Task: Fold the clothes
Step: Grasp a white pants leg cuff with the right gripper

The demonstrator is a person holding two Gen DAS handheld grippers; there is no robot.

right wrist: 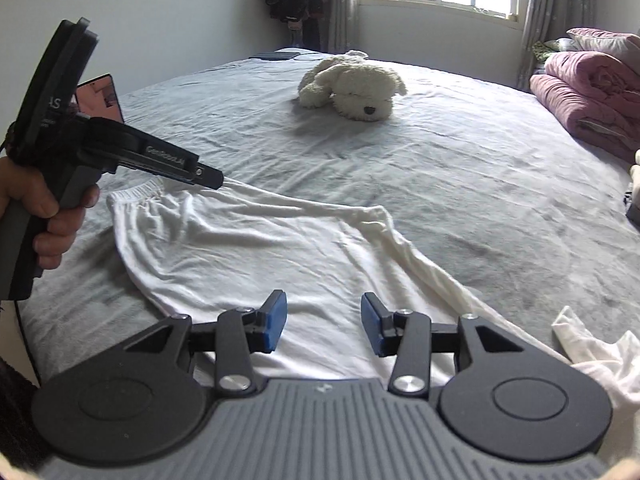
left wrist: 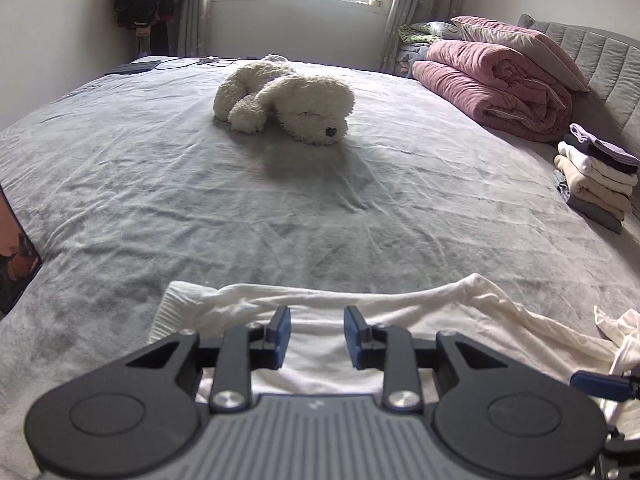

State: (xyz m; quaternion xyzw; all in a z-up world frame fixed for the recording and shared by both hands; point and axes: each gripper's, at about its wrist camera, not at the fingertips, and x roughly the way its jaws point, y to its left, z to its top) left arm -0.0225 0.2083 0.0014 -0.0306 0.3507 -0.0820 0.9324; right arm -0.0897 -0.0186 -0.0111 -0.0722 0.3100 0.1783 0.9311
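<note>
A white garment [right wrist: 256, 248] with a ribbed elastic band [right wrist: 136, 194] lies spread on the grey bed sheet [right wrist: 460, 184], near the front edge. It also shows in the left wrist view [left wrist: 320, 312]. My left gripper [left wrist: 317, 338] is open and empty just above the garment, near the band end; the right wrist view shows it from the side [right wrist: 208, 178], held in a hand. My right gripper [right wrist: 324, 322] is open and empty over the garment's lower part. A loose end of the garment [right wrist: 592, 344] lies bunched at the right.
A white plush dog [left wrist: 286, 98] lies mid-bed. A rolled pink quilt [left wrist: 492, 80] and pillow sit at the right by the headboard. A stack of folded clothes [left wrist: 596, 176] sits at the right edge. A tablet [left wrist: 16, 252] lies at the left edge.
</note>
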